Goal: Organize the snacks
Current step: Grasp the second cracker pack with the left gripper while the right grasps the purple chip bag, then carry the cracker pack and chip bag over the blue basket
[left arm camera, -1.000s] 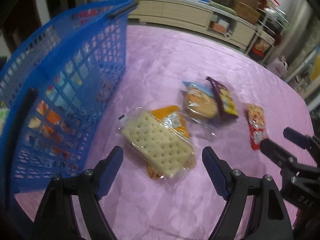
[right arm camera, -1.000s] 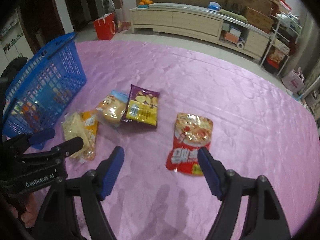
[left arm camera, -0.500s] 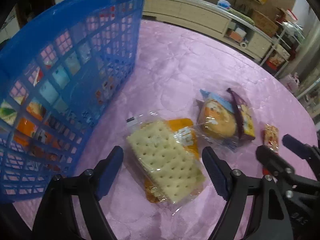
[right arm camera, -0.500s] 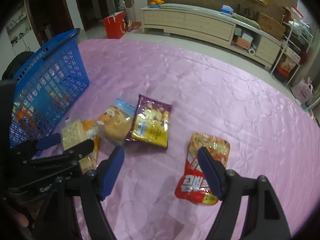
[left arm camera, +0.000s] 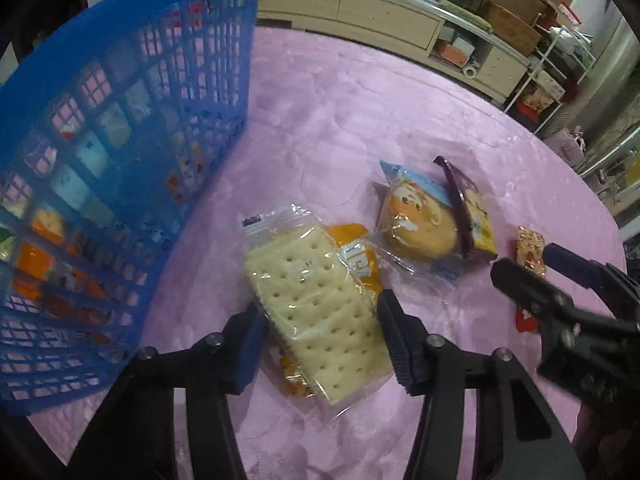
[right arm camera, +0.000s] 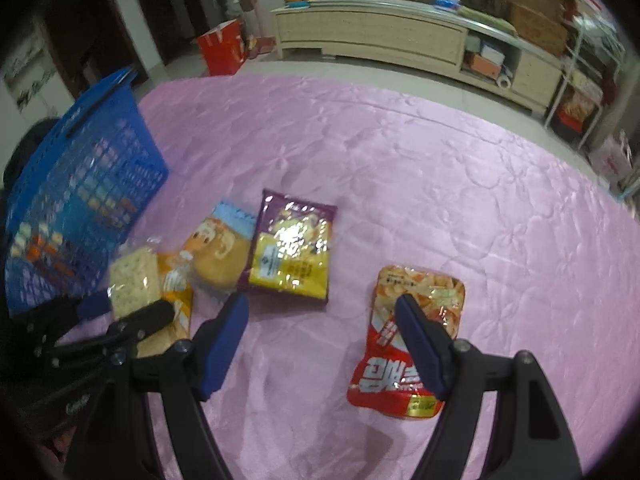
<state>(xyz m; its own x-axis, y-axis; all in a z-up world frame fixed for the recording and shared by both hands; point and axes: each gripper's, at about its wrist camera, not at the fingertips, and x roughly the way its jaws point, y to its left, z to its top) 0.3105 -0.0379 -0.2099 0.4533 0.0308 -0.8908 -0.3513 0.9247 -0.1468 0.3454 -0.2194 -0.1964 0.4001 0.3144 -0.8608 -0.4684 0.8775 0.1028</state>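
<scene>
A clear pack of crackers (left arm camera: 316, 292) lies on an orange pack (left arm camera: 360, 256) beside the blue basket (left arm camera: 120, 120). My left gripper (left arm camera: 320, 332) straddles the cracker pack; its jaws are closing, with the pads against the pack's two sides. From the right wrist view, the left gripper (right arm camera: 128, 308) sits over the cracker pack (right arm camera: 130, 284). My right gripper (right arm camera: 320, 312) hangs open above the cloth, its right finger over the red snack pack (right arm camera: 376, 372), nothing between the pads. A bun pack (right arm camera: 218, 252) and a purple-yellow pack (right arm camera: 292, 252) lie between the two.
The blue basket (right arm camera: 80, 184) holds several snacks and stands at the left of the table's pink cloth (right arm camera: 400, 160). Beyond the table's far edge are a long low cabinet (right arm camera: 380, 36), a red bag (right arm camera: 222, 52) on the floor and shelves at the right.
My left gripper has come down closer over the cracker pack and its jaws have narrowed onto it. My right gripper has drifted nearer the red pack, still equally wide.
</scene>
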